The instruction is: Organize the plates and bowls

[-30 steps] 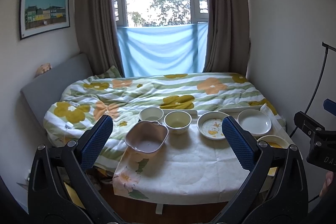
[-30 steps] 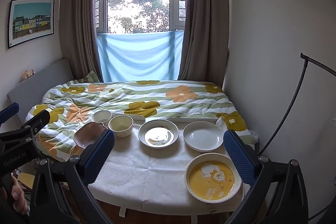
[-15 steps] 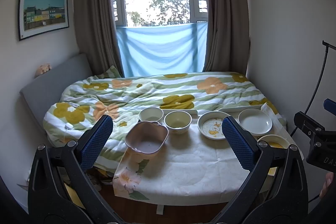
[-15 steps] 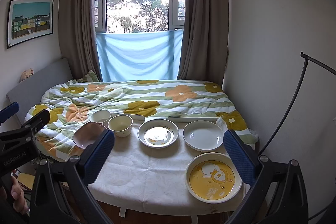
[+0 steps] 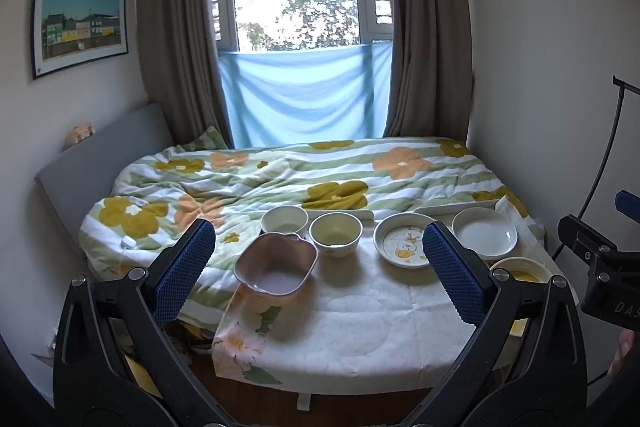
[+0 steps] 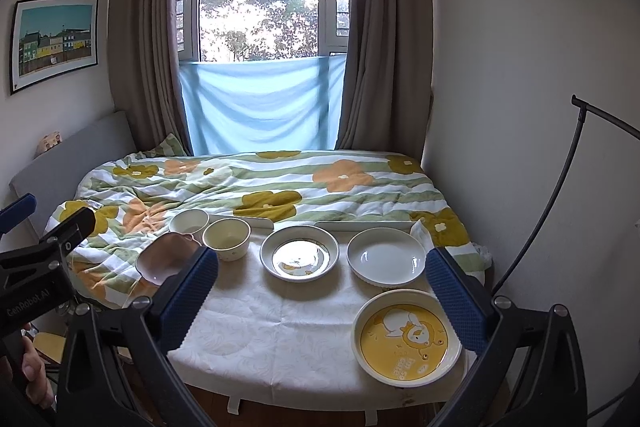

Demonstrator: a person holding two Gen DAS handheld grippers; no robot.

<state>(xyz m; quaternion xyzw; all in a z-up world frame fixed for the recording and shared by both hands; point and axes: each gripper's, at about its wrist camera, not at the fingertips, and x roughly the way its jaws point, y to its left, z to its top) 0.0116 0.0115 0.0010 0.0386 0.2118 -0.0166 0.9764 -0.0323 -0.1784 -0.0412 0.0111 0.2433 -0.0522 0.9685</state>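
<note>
Apparently empty pink bowl (image 5: 276, 263), cream bowl (image 5: 335, 233), white plate (image 6: 386, 256), both tongs, left gripper (image 5: 318, 267), right gripper (image 6: 322, 293), spread wide, holding nothing

Bare tablecloth (image 6: 280, 323) before crowded dishes (image 6: 299, 253)

Count on the surface (image 6: 280, 327): three bowls, namely one pink bowl (image 6: 166, 258), one white bowl (image 6: 189, 221) and one cream bowl (image 6: 226, 238). Three plates right of the cream bowl: one duck-print plate (image 6: 299, 253), one plain white plate (image 6: 386, 256), one yellow plate (image 6: 407, 337).
</note>
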